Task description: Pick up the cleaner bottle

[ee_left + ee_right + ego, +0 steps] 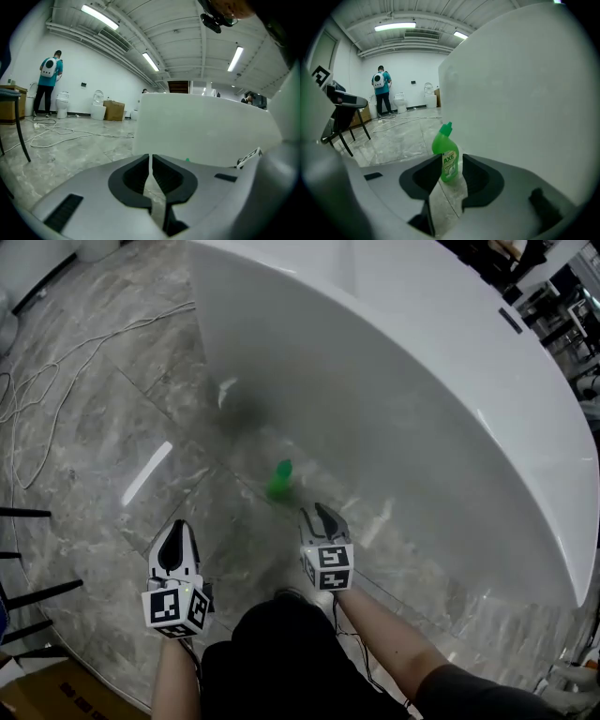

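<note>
A green cleaner bottle (279, 479) with a green cap stands upright on the grey marble floor, close to the foot of a white curved counter (403, 399). My right gripper (314, 514) is low over the floor just short of it, jaws open. In the right gripper view the bottle (445, 145) shows ahead in the gap of the right gripper (452, 159), untouched by the pads. My left gripper (177, 529) hangs off to the left, away from the bottle. The left gripper (150, 158) has its jaws together with only a sliver between them and holds nothing.
White cables (37, 381) trail over the floor at the left. Black chair legs (33, 594) stand at the left edge, and a cardboard box (56, 695) sits at the bottom left corner. Far off, a person (382, 93) stands by white fixtures and boxes (114, 110).
</note>
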Tool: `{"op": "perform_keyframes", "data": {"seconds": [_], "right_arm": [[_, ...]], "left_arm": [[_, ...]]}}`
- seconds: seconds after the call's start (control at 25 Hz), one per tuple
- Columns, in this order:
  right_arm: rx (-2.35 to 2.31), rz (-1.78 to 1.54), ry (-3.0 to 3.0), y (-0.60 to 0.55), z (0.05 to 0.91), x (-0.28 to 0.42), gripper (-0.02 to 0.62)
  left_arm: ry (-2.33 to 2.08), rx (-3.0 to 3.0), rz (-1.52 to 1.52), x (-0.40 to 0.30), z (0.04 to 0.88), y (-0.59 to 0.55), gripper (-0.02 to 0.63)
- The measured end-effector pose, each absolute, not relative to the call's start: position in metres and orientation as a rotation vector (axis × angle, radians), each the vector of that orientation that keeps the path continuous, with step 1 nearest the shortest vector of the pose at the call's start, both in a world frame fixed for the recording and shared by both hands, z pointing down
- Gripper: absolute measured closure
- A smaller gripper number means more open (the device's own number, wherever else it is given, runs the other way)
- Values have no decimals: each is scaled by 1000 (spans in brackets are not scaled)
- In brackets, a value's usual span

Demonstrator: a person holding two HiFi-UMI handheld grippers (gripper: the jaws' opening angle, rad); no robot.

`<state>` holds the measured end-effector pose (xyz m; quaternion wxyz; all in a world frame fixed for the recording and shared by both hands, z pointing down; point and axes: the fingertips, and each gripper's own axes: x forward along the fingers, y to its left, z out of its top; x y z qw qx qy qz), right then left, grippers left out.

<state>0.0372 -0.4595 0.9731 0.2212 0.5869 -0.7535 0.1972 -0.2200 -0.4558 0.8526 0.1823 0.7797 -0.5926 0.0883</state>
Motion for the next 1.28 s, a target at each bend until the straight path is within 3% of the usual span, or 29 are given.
{"op": "perform_keyframes", "data": {"seconds": [0.44,1.28], "right_arm": [[1623,582,-2093,-492,1073,8,342],[1933,631,-1817,-544,1120,-12,342]], "left_arm": [[-1673,2258,243,-219,929,-495,574],[-1609,2245,319,-218,974,-530,574]]}}
